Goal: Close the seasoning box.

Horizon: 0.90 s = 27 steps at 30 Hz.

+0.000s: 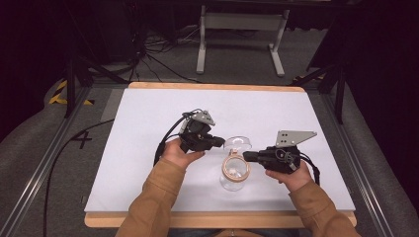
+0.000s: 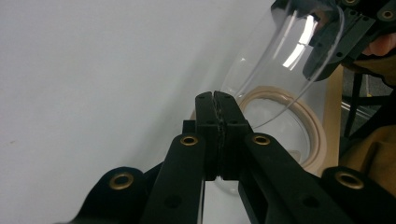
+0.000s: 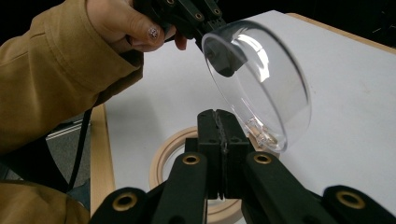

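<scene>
Between hand-held grippers: clear dome lid (image 1: 238, 143) tilted over beige-rimmed bowl (image 1: 235, 169).

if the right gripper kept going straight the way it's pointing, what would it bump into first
Most likely the clear jar with the tan ring: the right gripper points left in the high view, its shut jaws already at that rim. Beyond it come the tilted clear lid and the left gripper, though depth is unclear.

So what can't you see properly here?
- Right gripper view: whether the right gripper pinches the beige ring; its own shut jaws cover that spot.
- High view: what's inside the clear jar; too small to tell.
- Left gripper view: the clear dome; its top is cut off by the picture's edge.
</scene>
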### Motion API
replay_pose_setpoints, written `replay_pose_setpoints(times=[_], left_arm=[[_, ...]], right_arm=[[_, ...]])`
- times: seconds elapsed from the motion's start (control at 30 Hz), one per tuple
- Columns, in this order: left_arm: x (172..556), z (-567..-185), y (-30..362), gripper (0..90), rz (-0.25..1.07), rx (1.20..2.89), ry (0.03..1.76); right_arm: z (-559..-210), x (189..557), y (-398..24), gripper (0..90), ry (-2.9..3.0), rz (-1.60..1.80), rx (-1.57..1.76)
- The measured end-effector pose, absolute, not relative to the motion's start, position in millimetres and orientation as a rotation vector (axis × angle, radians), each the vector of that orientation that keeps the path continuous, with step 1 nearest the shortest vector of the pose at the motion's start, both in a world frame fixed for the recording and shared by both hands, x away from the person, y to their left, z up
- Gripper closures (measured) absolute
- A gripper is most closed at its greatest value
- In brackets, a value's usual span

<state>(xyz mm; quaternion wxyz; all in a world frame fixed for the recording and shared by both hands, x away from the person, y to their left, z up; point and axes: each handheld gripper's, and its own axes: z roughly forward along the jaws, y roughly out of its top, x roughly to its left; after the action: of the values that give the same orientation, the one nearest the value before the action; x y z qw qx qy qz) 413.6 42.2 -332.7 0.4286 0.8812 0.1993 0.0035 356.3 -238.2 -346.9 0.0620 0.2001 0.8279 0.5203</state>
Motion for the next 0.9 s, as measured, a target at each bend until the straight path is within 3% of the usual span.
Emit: replay_pose_setpoints(times=[0.9], left_arm=[[414,-329,69,87.0,0.009,2.204,0.6]], right_arm=[[-348,344,-233,89.3,2.667,1.496,0.586]])
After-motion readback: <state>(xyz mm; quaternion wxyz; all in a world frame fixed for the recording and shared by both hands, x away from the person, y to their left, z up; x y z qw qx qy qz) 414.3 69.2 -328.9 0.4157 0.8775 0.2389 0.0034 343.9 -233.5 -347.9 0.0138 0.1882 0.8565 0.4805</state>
